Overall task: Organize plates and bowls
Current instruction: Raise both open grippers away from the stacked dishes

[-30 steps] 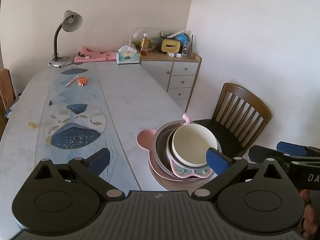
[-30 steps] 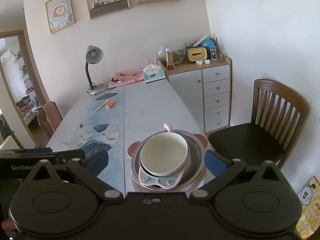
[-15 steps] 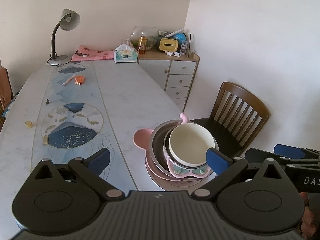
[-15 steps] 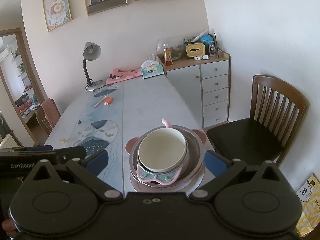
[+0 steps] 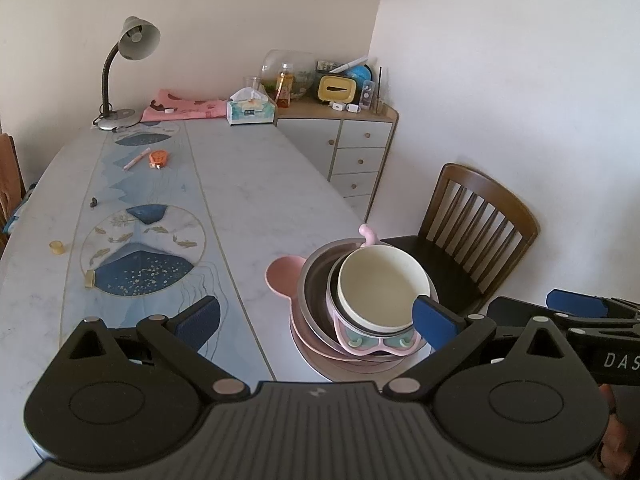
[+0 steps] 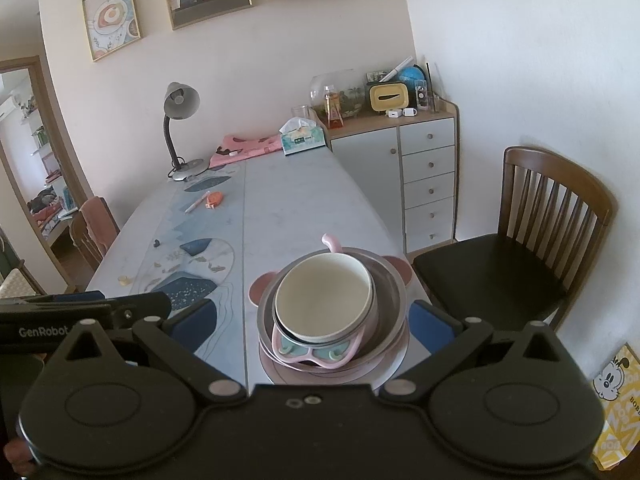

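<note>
Held the left tool (image 5: 316,316) released, its blue-padded fingers (image 5: 200,316) spread wide and gripping nothing. Held the right tool (image 6: 313,324) likewise slack, jaws fully apart, nothing between them.

Found the nested stack of dishes near the close right edge of the pale marbled worktop (image 5: 256,200), just beside a dark wooden chair (image 5: 480,216). Counted, from the top down:
- a cream bowl (image 5: 380,284), upright and empty
- a pink sectioned dish (image 5: 376,342) with teal compartments, under the cream bowl
- a steel bowl (image 5: 316,284) holding both
- a pink eared plate (image 5: 282,276) beneath, one ear jutting out to the left
- a wider pinkish plate (image 5: 320,354) at the very bottom, flat on the worktop

Saw the stack framed between the right tool's open fingers in the right wrist view. Saw the left tool's right-hand finger overlap the cream bowl's rim in the left wrist view; could not tell whether touching or merely in front.

Noted, well apart at the far end of the worktop, a grey desk lamp (image 5: 132,40), a tissue box (image 5: 251,111) and a pink cloth (image 5: 188,106). Noted a pen (image 5: 136,159) and a small orange item (image 5: 159,158) side by side on the blue patterned runner (image 5: 136,264). Noted a grey drawer cabinet (image 5: 360,148) against the wall beyond.
</note>
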Tool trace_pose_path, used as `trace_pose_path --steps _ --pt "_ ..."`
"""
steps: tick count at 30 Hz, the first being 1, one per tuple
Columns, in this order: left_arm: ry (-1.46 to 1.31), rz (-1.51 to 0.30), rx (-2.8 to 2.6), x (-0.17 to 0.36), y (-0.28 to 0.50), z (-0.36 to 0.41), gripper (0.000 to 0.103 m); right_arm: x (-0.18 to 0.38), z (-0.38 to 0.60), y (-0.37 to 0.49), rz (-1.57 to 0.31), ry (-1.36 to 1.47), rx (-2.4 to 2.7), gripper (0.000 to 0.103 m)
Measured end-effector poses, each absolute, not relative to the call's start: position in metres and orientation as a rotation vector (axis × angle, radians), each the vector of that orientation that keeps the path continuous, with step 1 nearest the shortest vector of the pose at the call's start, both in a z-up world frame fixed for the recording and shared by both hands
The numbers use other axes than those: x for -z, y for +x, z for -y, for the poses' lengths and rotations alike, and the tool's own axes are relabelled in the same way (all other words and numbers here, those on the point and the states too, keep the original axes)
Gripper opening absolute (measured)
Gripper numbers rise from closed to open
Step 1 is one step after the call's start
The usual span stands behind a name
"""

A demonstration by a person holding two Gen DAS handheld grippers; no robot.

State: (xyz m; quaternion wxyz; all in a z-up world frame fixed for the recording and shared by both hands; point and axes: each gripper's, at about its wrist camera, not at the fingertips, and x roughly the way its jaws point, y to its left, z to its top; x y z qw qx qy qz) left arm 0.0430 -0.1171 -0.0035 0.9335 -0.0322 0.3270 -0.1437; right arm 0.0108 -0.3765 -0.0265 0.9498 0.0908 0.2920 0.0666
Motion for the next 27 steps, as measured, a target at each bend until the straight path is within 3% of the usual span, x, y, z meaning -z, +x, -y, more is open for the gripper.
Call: trace_pose_path --steps 27 --pt "-0.074 -0.663 0.317 0.0049 0.0419 0.1122 0.103 0.0304 0.3736 0.0124 -0.597 0.201 -0.105 0.103"
